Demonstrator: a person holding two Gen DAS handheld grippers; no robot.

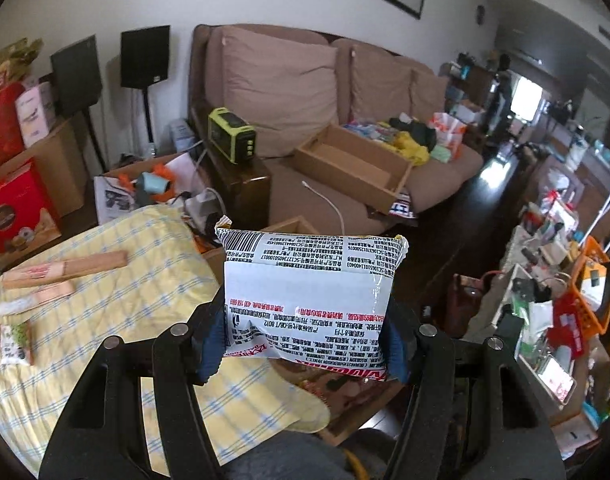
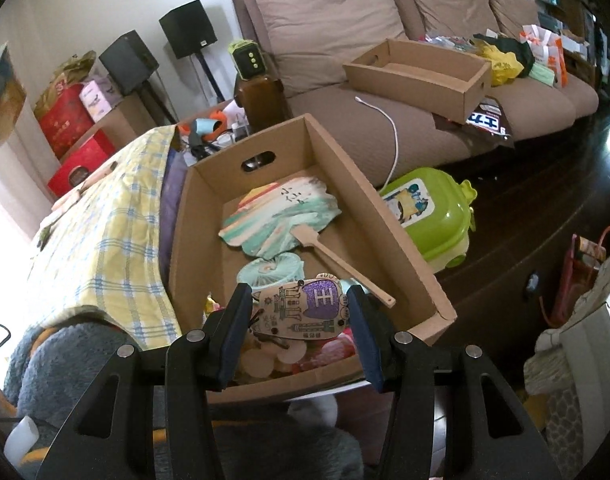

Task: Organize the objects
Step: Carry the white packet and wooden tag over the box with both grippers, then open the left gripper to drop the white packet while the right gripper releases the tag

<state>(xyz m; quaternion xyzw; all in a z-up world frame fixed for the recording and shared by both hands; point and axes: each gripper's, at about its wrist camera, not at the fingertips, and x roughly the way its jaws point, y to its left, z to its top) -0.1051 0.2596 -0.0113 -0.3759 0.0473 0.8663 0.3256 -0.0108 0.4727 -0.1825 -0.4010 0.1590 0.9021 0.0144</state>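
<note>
My left gripper [image 1: 305, 320] is shut on a white snack packet [image 1: 311, 292] with black and red print, held in the air past the edge of the yellow checked table cloth [image 1: 117, 312]. My right gripper [image 2: 301, 312] is shut on a flat wooden tag [image 2: 305, 312] with a purple patch, held over the near end of an open cardboard box [image 2: 345, 160]. Inside that box lie a paper hand fan [image 2: 281, 216] with a wooden handle, a round teal fan [image 2: 271, 272] and other small items.
Wooden sticks [image 1: 65, 270] and a small packet [image 1: 15, 338] lie on the cloth. A second cardboard tray [image 2: 421, 70] sits on the brown sofa [image 2: 337, 20] beside bags. A green plastic case [image 2: 429, 216] stands on the dark floor. Cluttered shelves [image 1: 553, 272] line the right.
</note>
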